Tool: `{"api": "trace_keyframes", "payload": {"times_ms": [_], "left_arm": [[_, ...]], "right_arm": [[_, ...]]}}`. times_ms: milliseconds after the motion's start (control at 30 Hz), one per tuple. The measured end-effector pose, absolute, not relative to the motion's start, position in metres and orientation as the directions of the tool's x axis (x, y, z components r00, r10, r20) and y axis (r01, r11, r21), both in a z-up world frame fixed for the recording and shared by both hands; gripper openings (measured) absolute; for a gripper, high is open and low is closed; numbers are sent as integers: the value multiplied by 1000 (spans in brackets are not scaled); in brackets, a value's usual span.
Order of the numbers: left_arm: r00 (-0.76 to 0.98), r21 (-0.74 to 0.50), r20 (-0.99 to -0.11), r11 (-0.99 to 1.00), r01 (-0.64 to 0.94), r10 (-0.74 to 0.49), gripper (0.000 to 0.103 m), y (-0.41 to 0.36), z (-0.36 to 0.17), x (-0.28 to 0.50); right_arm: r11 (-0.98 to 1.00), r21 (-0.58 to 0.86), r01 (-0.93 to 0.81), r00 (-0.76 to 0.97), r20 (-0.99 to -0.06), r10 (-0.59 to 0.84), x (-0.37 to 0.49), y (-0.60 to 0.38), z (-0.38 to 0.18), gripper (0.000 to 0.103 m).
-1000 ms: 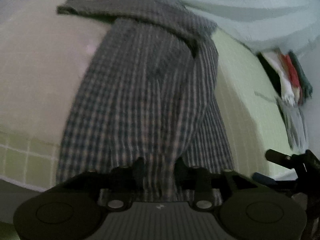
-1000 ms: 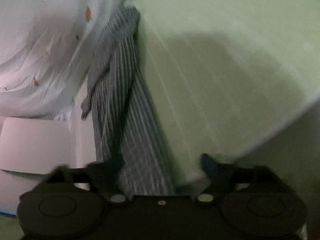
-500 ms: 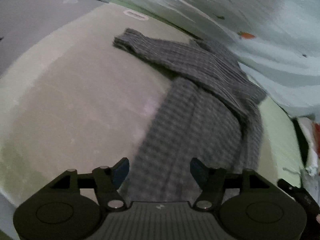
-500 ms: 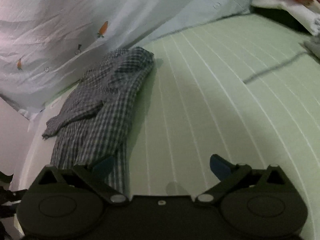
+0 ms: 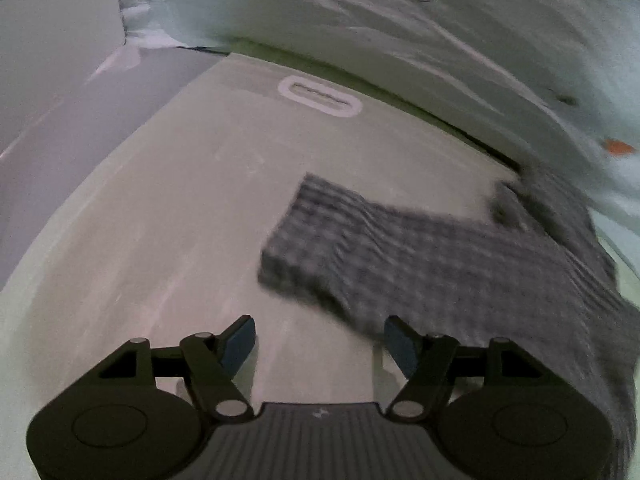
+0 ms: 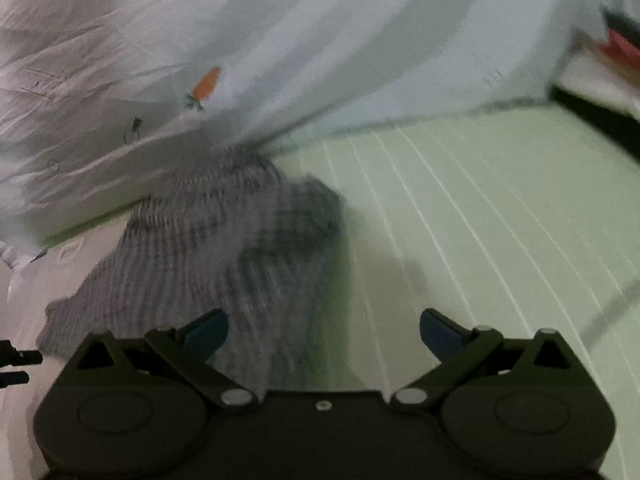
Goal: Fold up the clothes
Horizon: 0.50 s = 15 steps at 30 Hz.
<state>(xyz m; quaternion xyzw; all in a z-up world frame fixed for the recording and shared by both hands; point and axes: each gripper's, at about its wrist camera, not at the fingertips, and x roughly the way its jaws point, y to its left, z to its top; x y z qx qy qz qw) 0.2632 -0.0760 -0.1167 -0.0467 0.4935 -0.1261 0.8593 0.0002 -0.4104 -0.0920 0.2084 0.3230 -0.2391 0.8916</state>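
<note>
A grey checked shirt lies on the bed, its sleeve end pointing left. My left gripper is open and empty, just short of the sleeve end, over the pale mattress. In the right wrist view the same shirt lies bunched against the white sheet. My right gripper is open and empty, hovering at the shirt's right edge where it meets the green striped cover.
A white sheet with carrot prints is piled along the far side, also in the left wrist view. A white label sits on the mattress. Folded red and white clothes lie at the far right.
Both grippers have let go of the shirt and opened. The left one swung toward the sleeve end; the right one moved closer to the bunched shirt top.
</note>
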Motion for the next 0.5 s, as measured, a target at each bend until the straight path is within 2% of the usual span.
{"api": "trace_keyframes", "payload": {"times_ms": [33,67,100,167,200,233,267,300,333,367,400,500], "left_arm": [[476,-214,-839,965,155,-262,72,-77,-122,274],[480,-221,-836,964,149,-266,76,-80,-124,281],[499,-225,-823,962,156,-273,79,-82,-124,285],[514,-225,-812,960,165,-278,77,-87,-126,291],[521,-225,-806,959,170,-281,75,-89,-126,293],[530,-222,-799,959,179,-284,73,-90,-127,294],[544,-208,-793,961,181,-274,56,-91,-127,294],[554,-193,-791,964,180,-262,33,-91,-127,293],[555,-190,-791,965,180,-259,22,-89,-127,294],[549,-219,-788,960,175,-279,20,-85,-126,296],[548,-253,-781,954,160,-299,15,-80,-123,296],[613,-306,-715,939,160,-337,10,-64,-94,290]], "right_arm": [[807,207,553,678,-676,-290,17,-410,-93,92],[814,204,543,676,-681,-280,33,-410,-96,81],[819,206,535,670,-694,-264,45,-410,-100,76],[827,211,521,655,-720,-229,66,-410,-110,56],[831,207,517,644,-733,-218,75,-409,-114,50],[835,199,514,632,-746,-211,82,-407,-118,38],[840,194,508,627,-751,-206,86,-406,-122,26],[843,189,503,628,-751,-206,88,-404,-123,21],[846,184,500,631,-747,-210,89,-402,-123,13],[848,185,496,642,-736,-215,87,-401,-120,8],[847,195,495,657,-722,-217,84,-402,-116,7],[842,240,483,711,-668,-218,72,-402,-95,5]]}}
